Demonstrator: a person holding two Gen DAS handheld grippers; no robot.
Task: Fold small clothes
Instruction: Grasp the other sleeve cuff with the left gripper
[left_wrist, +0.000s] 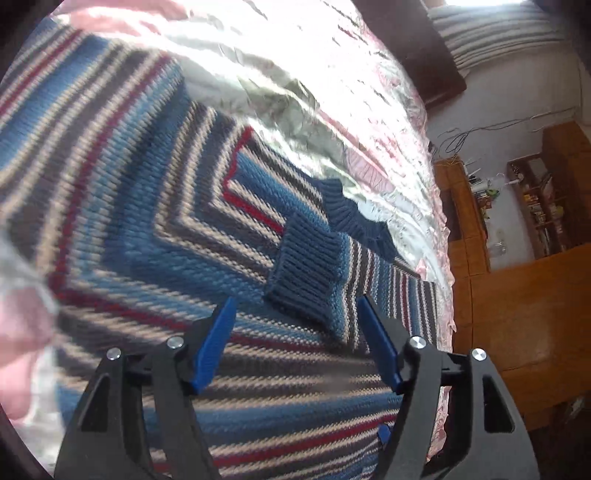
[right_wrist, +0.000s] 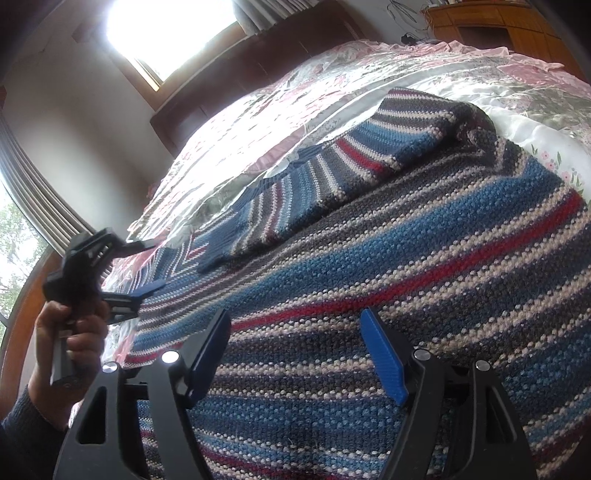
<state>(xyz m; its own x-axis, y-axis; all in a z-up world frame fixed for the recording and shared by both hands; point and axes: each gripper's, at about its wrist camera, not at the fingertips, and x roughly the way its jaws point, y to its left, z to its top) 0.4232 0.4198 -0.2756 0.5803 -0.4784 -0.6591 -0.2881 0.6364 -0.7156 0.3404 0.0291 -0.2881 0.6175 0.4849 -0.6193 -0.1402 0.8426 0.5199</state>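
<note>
A knitted sweater (left_wrist: 147, 221) with blue, grey, red and cream stripes lies flat on the bed. Both sleeves are folded in over its body, and their dark blue ribbed cuffs (left_wrist: 306, 277) meet near the middle. My left gripper (left_wrist: 297, 328) hovers open just short of the nearer cuff, with nothing between its blue pads. In the right wrist view the sweater (right_wrist: 406, 258) fills the foreground, one folded sleeve (right_wrist: 332, 173) crossing it. My right gripper (right_wrist: 295, 332) stands open over the sweater's body. The left gripper (right_wrist: 149, 264), held in a hand (right_wrist: 70, 332), is open at the sweater's far edge.
The sweater lies on a shiny pink and white quilt (right_wrist: 258, 110) that covers the bed. A dark wooden headboard (right_wrist: 229, 74) and a bright window (right_wrist: 166, 33) stand behind. Wooden cabinets and shelves (left_wrist: 535, 206) line the wall past the bed's edge (left_wrist: 447, 295).
</note>
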